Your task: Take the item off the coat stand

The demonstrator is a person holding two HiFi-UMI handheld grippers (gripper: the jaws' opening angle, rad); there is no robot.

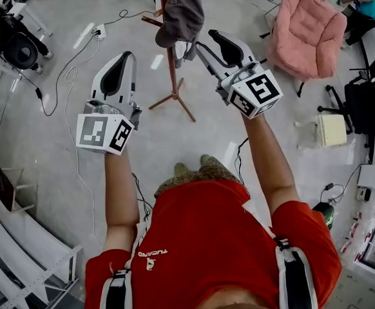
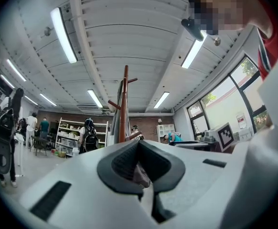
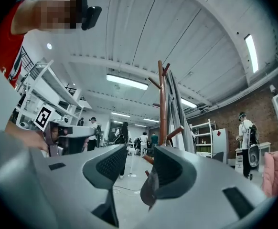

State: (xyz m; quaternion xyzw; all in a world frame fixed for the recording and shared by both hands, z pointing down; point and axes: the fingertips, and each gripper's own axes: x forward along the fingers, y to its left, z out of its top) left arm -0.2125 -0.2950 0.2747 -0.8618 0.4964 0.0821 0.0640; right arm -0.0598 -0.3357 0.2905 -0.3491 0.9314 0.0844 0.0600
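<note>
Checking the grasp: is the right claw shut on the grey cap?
No, the right claw stands open, and the grey fabric cap hangs on the brown wooden coat stand.

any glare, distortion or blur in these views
Head view: even light, pale lamp reflections on the floor, all sharp. Left gripper view: strong fisheye bending, dark corners, near foreground soft. Right gripper view: same fisheye, bright ceiling lamp, coat stand sharp.

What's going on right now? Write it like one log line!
left hand-held gripper: shut | right hand-held gripper: open, near grey cap | grey cap: hanging on coat stand, not taken
</note>
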